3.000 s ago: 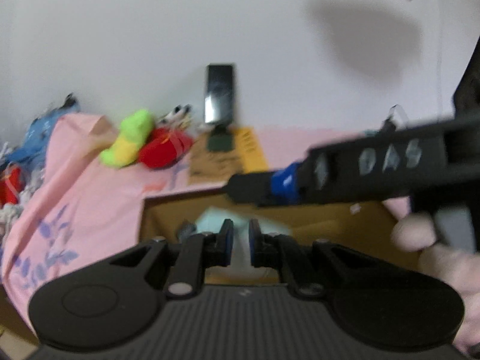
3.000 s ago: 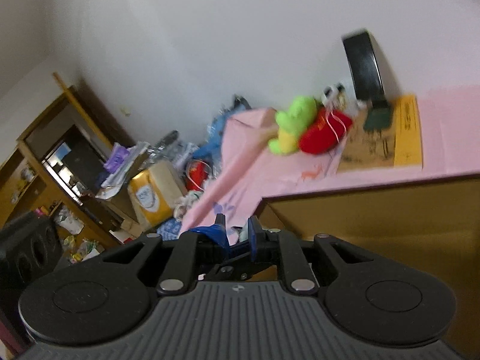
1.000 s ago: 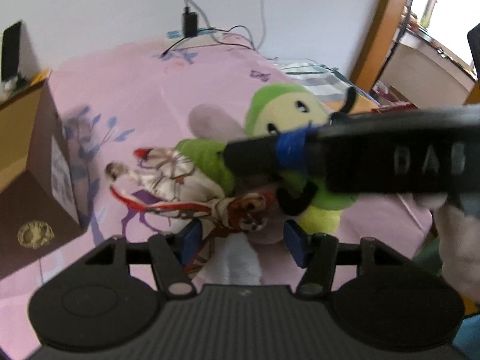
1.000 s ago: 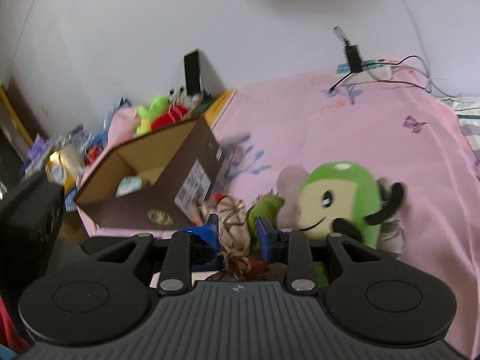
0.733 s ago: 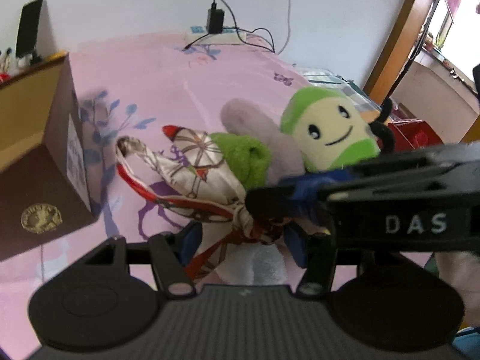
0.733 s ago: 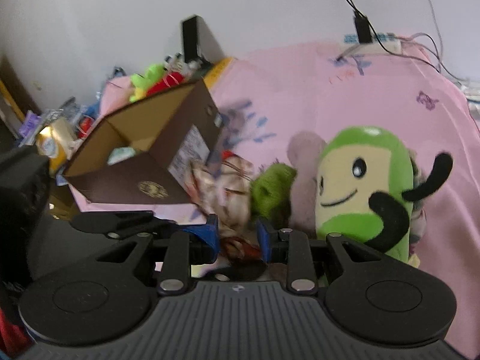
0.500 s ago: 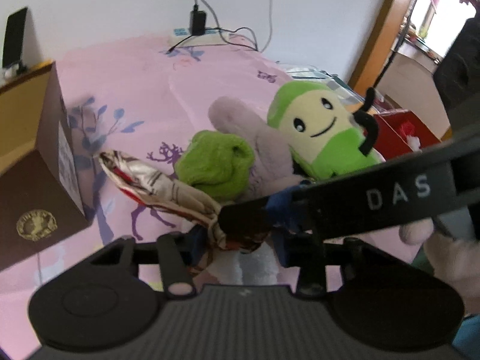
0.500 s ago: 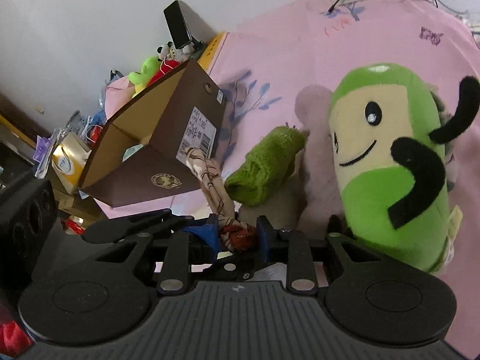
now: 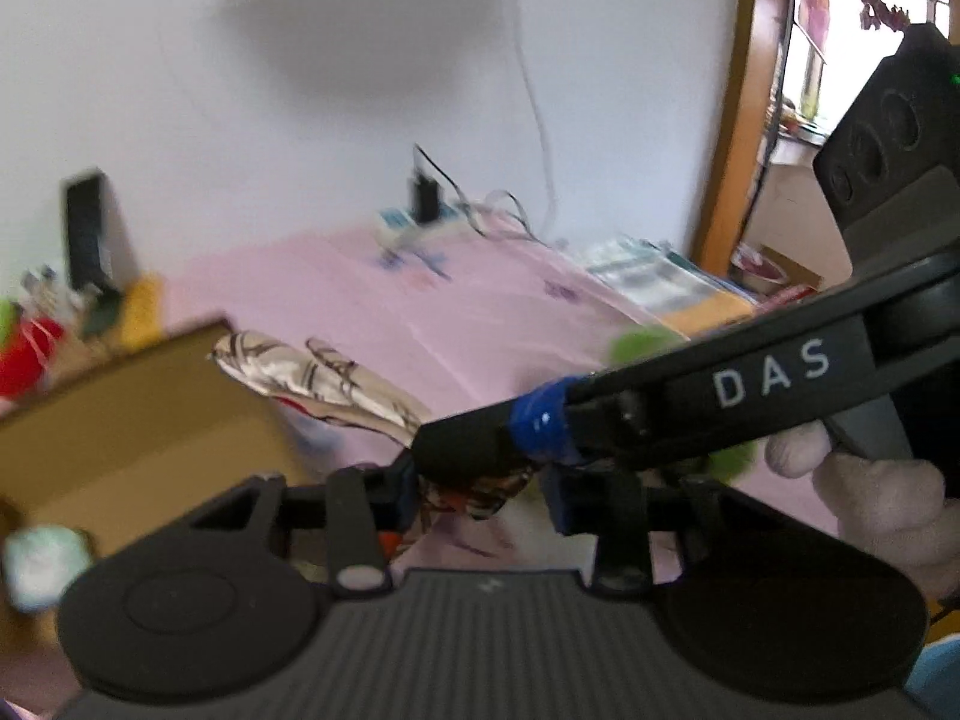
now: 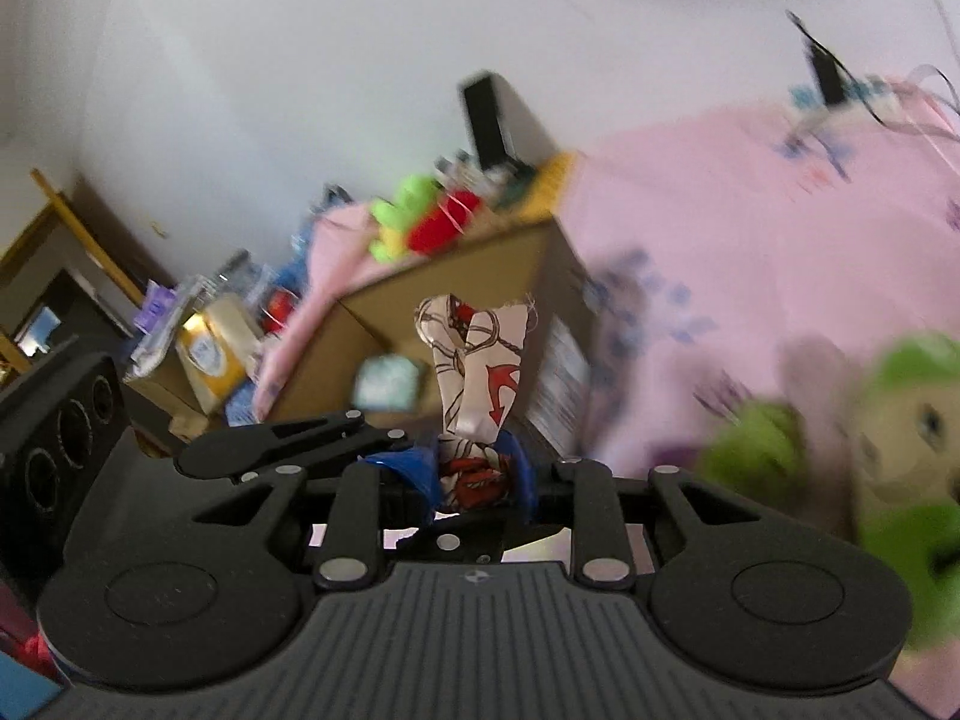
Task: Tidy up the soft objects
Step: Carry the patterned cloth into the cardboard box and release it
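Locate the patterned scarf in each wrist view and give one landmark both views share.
Left wrist: the patterned scarf runs from centre-left down into the pinch of the two claws, over the cardboard box's far edge.
Right wrist: the scarf stands up at centre, gripped in the right claw.
Shared landmark: the open cardboard box, left of the scarf in the left view, behind it in the right.

Both shots are pretty smeary with motion blur, and the fisheye bends everything near the edges. Daylight blows out the window (image 9: 840, 30) on the right, while a soft grey shadow sits on the white wall (image 9: 360, 30). The green plush (image 10: 900, 450) is mush.
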`<action>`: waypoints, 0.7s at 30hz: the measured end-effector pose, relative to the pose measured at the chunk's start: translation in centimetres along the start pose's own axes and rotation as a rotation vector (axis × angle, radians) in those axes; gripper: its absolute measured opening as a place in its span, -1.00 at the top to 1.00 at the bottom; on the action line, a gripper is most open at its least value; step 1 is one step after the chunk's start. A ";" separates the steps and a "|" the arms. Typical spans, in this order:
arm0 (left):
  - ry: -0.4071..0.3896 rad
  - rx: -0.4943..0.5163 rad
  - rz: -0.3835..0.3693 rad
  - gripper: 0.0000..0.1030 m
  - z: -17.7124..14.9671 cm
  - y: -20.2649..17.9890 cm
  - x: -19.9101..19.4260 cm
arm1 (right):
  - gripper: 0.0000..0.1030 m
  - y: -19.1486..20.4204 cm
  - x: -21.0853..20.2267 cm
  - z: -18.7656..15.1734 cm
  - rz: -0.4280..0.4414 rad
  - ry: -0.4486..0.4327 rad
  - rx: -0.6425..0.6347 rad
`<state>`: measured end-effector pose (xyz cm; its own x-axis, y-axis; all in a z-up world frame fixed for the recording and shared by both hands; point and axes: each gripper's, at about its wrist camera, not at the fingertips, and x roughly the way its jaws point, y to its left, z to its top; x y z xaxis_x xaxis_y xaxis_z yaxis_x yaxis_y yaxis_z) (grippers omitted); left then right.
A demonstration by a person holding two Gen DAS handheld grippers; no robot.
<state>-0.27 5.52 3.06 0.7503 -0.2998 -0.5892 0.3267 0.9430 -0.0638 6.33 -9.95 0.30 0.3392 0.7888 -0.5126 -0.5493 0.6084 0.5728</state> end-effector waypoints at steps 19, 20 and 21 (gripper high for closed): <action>0.058 -0.150 0.308 0.11 -2.1 21.7 -3.8 | 0.82 12.3 20.4 3.7 0.116 0.062 -0.116; 0.082 -0.170 0.306 0.08 -2.7 22.4 -3.6 | 0.82 12.6 21.2 3.3 0.097 0.084 -0.112; 0.104 -0.189 0.304 0.05 -3.4 23.0 -3.4 | 0.82 12.9 22.0 3.1 0.078 0.103 -0.108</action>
<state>2.74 28.75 0.90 0.7313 0.0055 -0.6821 -0.0213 0.9997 -0.0148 9.06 15.46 -1.63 0.2149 0.8168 -0.5355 -0.6518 0.5282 0.5441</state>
